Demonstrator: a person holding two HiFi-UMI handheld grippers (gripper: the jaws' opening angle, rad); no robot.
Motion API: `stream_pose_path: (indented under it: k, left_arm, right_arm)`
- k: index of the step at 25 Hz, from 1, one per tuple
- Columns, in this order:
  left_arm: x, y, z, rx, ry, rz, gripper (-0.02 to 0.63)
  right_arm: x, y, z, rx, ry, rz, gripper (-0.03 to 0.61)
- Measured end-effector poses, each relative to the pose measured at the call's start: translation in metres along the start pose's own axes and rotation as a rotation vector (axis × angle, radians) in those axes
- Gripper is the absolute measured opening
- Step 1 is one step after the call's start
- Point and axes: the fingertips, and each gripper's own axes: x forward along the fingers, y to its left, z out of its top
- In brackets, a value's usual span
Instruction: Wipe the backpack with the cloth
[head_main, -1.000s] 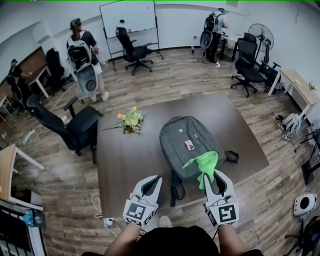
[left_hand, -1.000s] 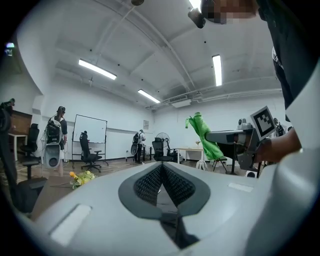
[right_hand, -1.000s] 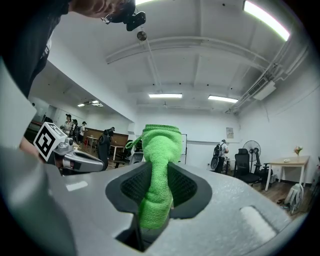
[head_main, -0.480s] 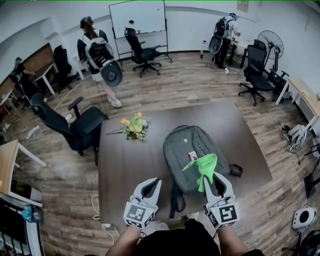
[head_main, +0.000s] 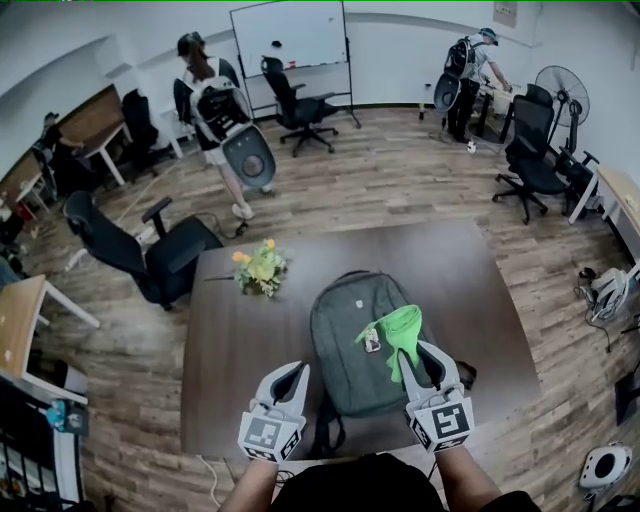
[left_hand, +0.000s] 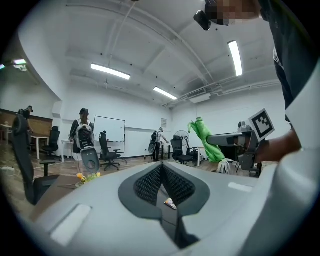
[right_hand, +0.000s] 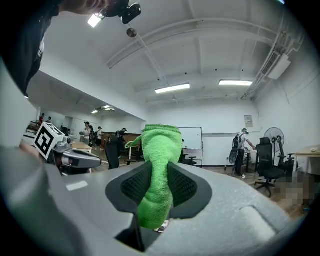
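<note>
The right claw (head_main: 415, 358), clenched on the cloth (head_main: 400, 332), has edged further over the backpack (head_main: 345, 335), so wiping looks imminent; the left claw (head_main: 292, 372) is closed and empty.

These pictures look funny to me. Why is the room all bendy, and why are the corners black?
Head view: a wide lens curves the walls and floor, yet the backpack is sharp. Left gripper view: the picture is a circle, so corners go black; ceiling lights glare. Right gripper view: same circle; the cloth, close to the lens, looks huge.
</note>
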Motion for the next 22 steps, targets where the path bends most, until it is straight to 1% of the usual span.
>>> stream_pose_path:
  k: [4, 6, 8, 12, 14, 17, 19, 22]
  left_arm:
    - [0.010, 0.001, -0.003, -0.014, 0.017, 0.065, 0.017]
    - [0.010, 0.005, -0.004, -0.018, 0.030, 0.096, 0.018]
    - [0.012, 0.011, -0.006, -0.023, 0.043, 0.111, 0.018]
    - [0.017, 0.025, -0.022, -0.029, 0.079, 0.109, 0.018]
    - [0.020, 0.036, -0.025, -0.047, 0.073, 0.100, 0.018]
    - [0.023, 0.051, -0.020, -0.091, 0.054, 0.095, 0.018]
    - [0.025, 0.061, -0.024, -0.089, 0.047, 0.093, 0.018]
    - [0.026, 0.074, -0.032, -0.104, 0.064, 0.105, 0.018]
  right_arm:
    - [0.015, -0.020, -0.005, -0.007, 0.010, 0.047, 0.101]
    - [0.025, -0.023, -0.011, -0.002, 0.017, 0.067, 0.101]
    - [0.037, -0.024, -0.016, 0.008, 0.028, 0.080, 0.101]
    - [0.055, -0.019, -0.026, 0.039, 0.049, 0.080, 0.101]
    - [0.065, -0.013, -0.029, 0.043, 0.062, 0.080, 0.101]
    - [0.079, -0.007, -0.036, 0.034, 0.087, 0.081, 0.101]
    - [0.088, -0.002, -0.044, 0.029, 0.100, 0.083, 0.101]
    - [0.102, 0.005, -0.061, 0.017, 0.138, 0.092, 0.101]
